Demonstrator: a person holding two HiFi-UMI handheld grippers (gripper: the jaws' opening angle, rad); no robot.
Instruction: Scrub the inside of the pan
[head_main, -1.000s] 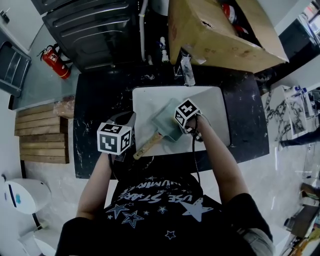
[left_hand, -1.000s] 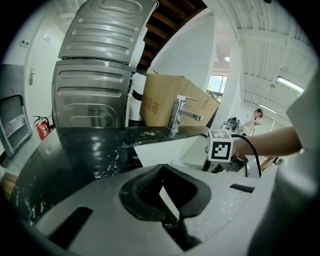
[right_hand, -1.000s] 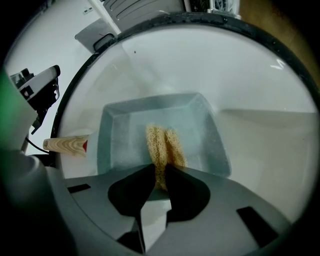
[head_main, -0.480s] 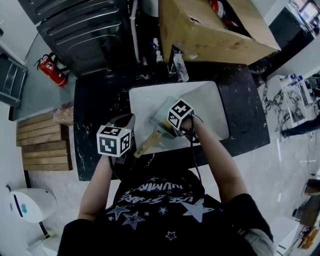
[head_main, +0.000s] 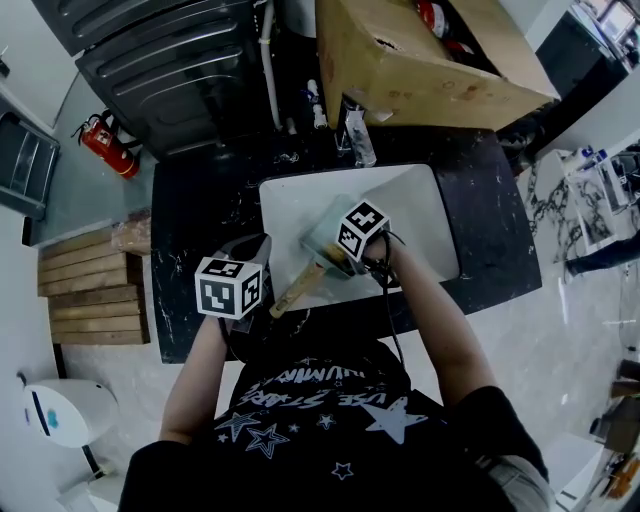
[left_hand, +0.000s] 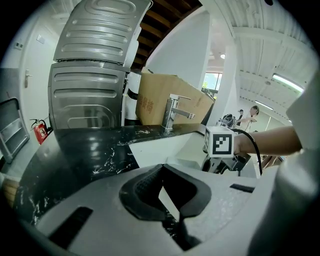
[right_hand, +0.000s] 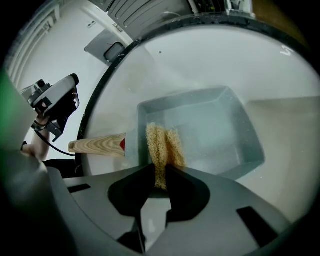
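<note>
A square grey pan (head_main: 325, 240) with a wooden handle (head_main: 295, 290) lies in the white sink (head_main: 290, 200). In the right gripper view the pan (right_hand: 215, 130) shows its bare inside, with the handle (right_hand: 97, 146) pointing left. My right gripper (right_hand: 160, 170) is shut on a yellow scrub sponge (right_hand: 162, 145), which presses against the pan's near wall. In the head view that gripper (head_main: 345, 252) sits over the pan. My left gripper (head_main: 258, 245) hovers over the counter beside the handle's end without touching it. Its jaws (left_hand: 163, 167) meet with nothing between them.
A chrome faucet (head_main: 357, 140) stands behind the sink on the black marbled counter (head_main: 200, 200). A big cardboard box (head_main: 420, 60) overhangs the back right. A fire extinguisher (head_main: 105, 145) and wooden slats (head_main: 90, 285) lie off to the left.
My right gripper has slid the sponge slightly left within the pan. The left gripper has stayed beside the handle's end.
</note>
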